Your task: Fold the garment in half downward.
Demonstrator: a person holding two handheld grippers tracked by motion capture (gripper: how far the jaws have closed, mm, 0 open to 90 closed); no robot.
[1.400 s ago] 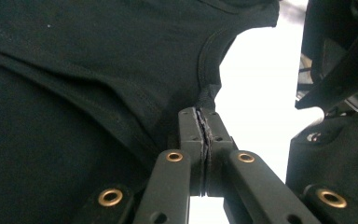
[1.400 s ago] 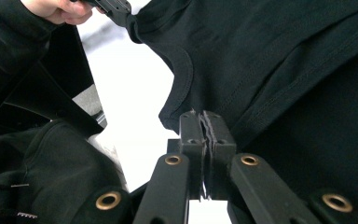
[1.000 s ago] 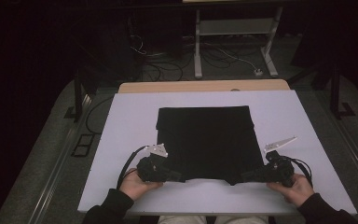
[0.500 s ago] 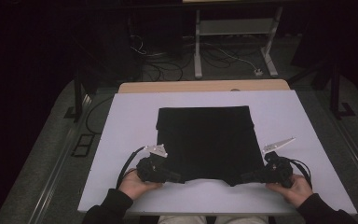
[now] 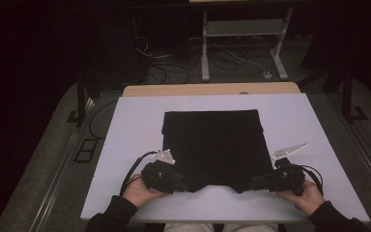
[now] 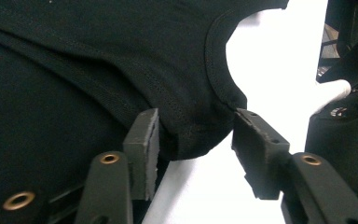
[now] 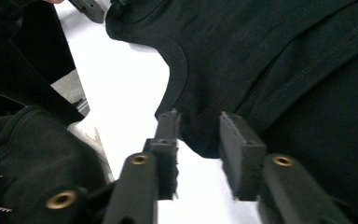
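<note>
Nearest the person, the left gripper (image 5: 176, 182) and the right gripper (image 5: 261, 183) are resting low at the near edge of the white worktop (image 5: 135, 121), one at each near corner of the folded black cotton T-shirt (image 5: 211, 145). Both pairs of jaws have just been opening: the left jaws are now standing apart with the shirt's hemmed corner (image 6: 191, 140) lying loose between them, touched by neither pad as far as the left gripper view shows, and the right jaws are standing apart too, less widely, with the other corner (image 7: 200, 135) slack in their gap. That reads as a release, so the shirt is being left flat on the worktop and this fold is probably finished. Just beyond the jaws the curved neckline (image 7: 179, 60) is lying toward the near edge between the two grippers, and farther off the shirt's far fold is lying square and smooth.
</note>
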